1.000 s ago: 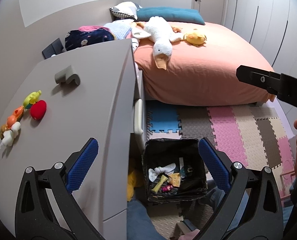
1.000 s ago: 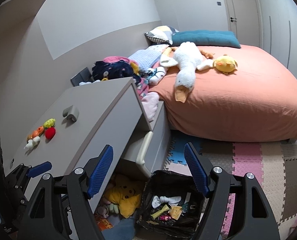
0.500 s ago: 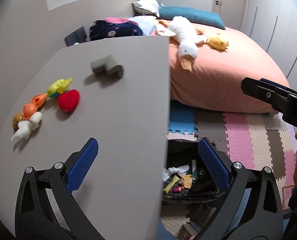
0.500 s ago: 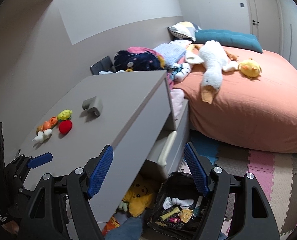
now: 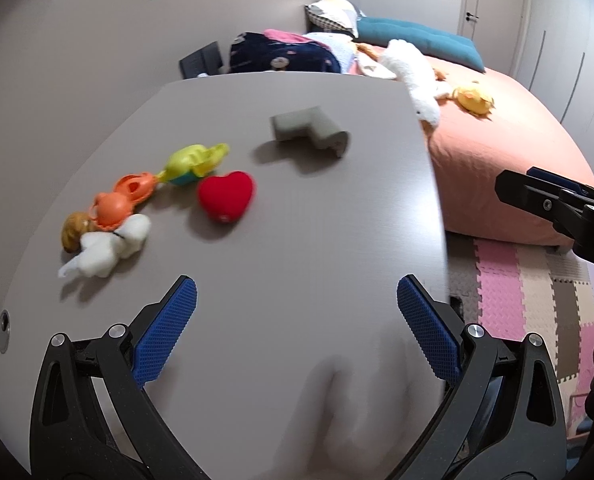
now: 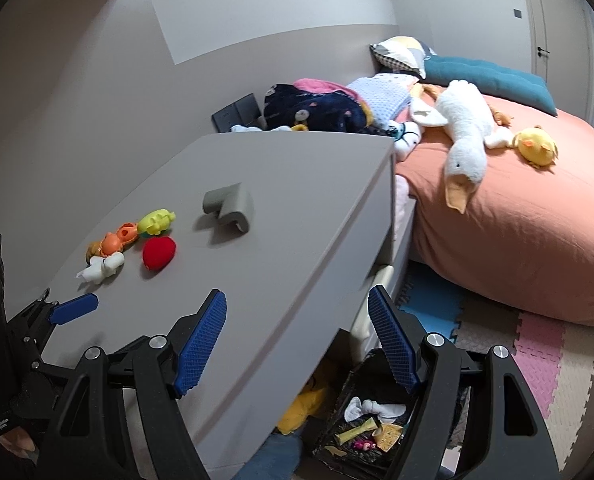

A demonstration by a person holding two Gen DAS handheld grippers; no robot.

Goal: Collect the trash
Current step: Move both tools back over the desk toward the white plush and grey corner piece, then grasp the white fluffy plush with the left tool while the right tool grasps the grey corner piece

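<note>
My left gripper (image 5: pixel 297 300) is open and empty over the grey dresser top (image 5: pixel 317 248). Ahead of it lie a white crumpled wad (image 5: pixel 109 246), an orange toy (image 5: pixel 121 198), a yellow-green toy (image 5: pixel 193 162), a red heart (image 5: pixel 225 196) and a grey corner guard (image 5: pixel 309 130). My right gripper (image 6: pixel 297 300) is open and empty above the dresser's front right edge. Below it on the floor stands a black-lined bin (image 6: pixel 337 404) holding a white wad, a yellow stick and wrappers. Each gripper shows at the edge of the other's view: the right gripper (image 5: pixel 513 184), the left gripper (image 6: pixel 75 308).
A bed with an orange cover (image 6: pixel 517 232) carries a white goose plush (image 6: pixel 465 136), a yellow chick plush (image 6: pixel 537 146), clothes and pillows. A dresser drawer (image 6: pixel 377 280) stands pulled out. A yellow plush (image 6: pixel 301 412) lies under it. Coloured foam mats (image 5: pixel 501 292) cover the floor.
Both views have slid left over the dresser top. The toys now lie closer to the left gripper, and the bin has left its view. Both grippers stay open.
</note>
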